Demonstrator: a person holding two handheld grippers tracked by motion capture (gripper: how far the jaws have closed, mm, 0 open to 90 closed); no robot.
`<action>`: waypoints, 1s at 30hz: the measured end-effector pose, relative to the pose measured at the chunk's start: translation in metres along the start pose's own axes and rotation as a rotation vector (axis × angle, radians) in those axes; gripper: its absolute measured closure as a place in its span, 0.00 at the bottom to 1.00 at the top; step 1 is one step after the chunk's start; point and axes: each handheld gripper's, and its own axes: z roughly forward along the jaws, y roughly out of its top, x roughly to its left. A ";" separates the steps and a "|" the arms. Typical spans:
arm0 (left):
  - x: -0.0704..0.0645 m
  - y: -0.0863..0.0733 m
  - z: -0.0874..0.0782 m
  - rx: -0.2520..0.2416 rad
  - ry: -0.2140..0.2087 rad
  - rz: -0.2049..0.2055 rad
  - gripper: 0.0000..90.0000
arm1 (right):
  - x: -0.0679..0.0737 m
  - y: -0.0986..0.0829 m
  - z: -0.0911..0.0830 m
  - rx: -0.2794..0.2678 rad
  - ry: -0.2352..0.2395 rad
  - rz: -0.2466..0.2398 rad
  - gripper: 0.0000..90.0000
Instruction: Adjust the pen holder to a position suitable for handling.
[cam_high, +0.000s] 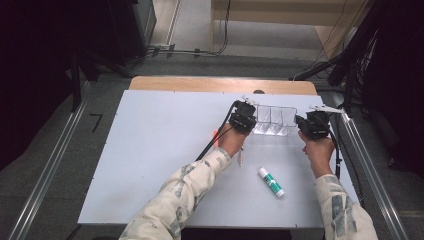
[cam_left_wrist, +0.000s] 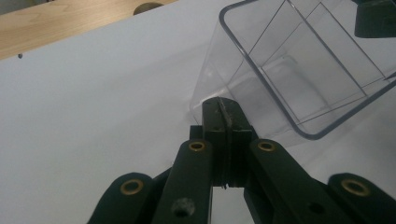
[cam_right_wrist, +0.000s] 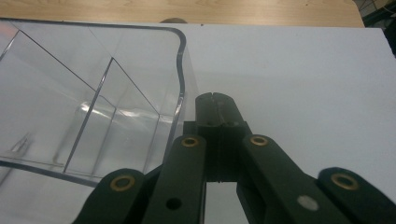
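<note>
A clear plastic tray (cam_high: 274, 121) with inner dividers stands at the far right of the white table (cam_high: 160, 150). My left gripper (cam_high: 244, 116) is at its left end and my right gripper (cam_high: 314, 124) at its right end. In the left gripper view the gripper (cam_left_wrist: 225, 101) is shut with nothing between its jaws, its tip against the outside of the tray (cam_left_wrist: 299, 70). In the right gripper view the gripper (cam_right_wrist: 214, 97) is also shut and empty, just beside the tray's (cam_right_wrist: 93, 93) end wall. The compartments look empty.
A white and green glue stick (cam_high: 271, 181) lies on the table between the forearms, nearer the front edge. A small orange thing (cam_high: 215, 134) peeks out by the left hand's cable. A wooden strip (cam_high: 220, 84) runs along the far edge.
</note>
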 end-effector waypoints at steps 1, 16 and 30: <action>0.001 0.001 0.001 -0.001 0.001 -0.003 1.00 | 0.000 0.000 0.001 0.001 -0.002 -0.003 0.98; 0.003 0.005 0.012 0.010 0.008 -0.026 1.00 | -0.002 0.003 0.014 0.007 -0.022 0.015 0.98; 0.004 0.006 0.012 0.011 0.020 -0.035 1.00 | -0.001 0.004 0.014 0.010 -0.026 0.015 0.98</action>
